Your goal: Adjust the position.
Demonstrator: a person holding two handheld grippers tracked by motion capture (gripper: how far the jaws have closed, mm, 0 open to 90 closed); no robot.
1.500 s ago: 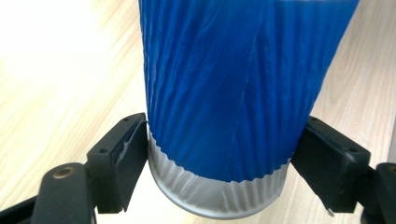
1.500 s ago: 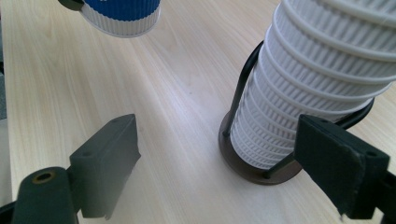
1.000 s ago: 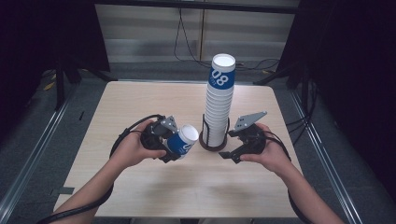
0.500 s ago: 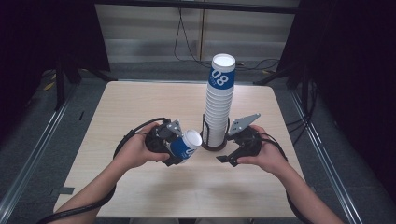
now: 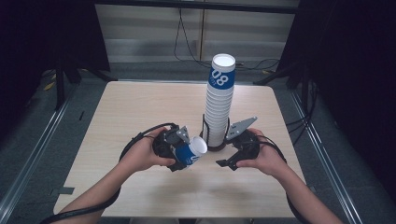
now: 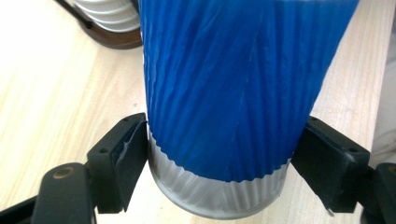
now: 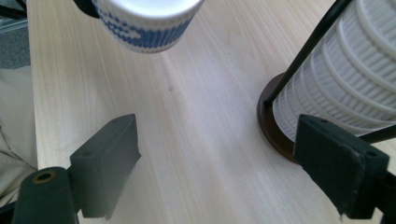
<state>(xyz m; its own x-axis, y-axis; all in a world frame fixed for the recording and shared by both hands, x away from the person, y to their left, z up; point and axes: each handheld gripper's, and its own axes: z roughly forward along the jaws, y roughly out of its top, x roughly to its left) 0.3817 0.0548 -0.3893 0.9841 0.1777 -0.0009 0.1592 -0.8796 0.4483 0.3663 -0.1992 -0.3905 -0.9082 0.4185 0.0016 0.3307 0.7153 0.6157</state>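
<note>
We're holding a blue cup [image 5: 190,151] in the left gripper [image 5: 180,151], just left of centre in the high view, jaws clamped on the cup's lower wall near its white base. In the left gripper view the cup [image 6: 233,93] fills the middle, both jaws pressed against it. It's tilted, mouth pointing right toward the stack [image 5: 218,105], which stands in a dark holder [image 5: 215,145] at mid-frame.

The right gripper [image 5: 233,156] sits low on the table [image 5: 140,107], just right of the holder, jaws wide and holding nothing. In its own view the stack [image 7: 345,79] rises at upper right and the cup's bottom [image 7: 147,21] hangs at the top edge.

Our read: one cup is off the stack and in transit. Next, we'd guess, it gets set down or handed to the right gripper; either way the grip must stay gentle, since thin paper walls crush easily.
</note>
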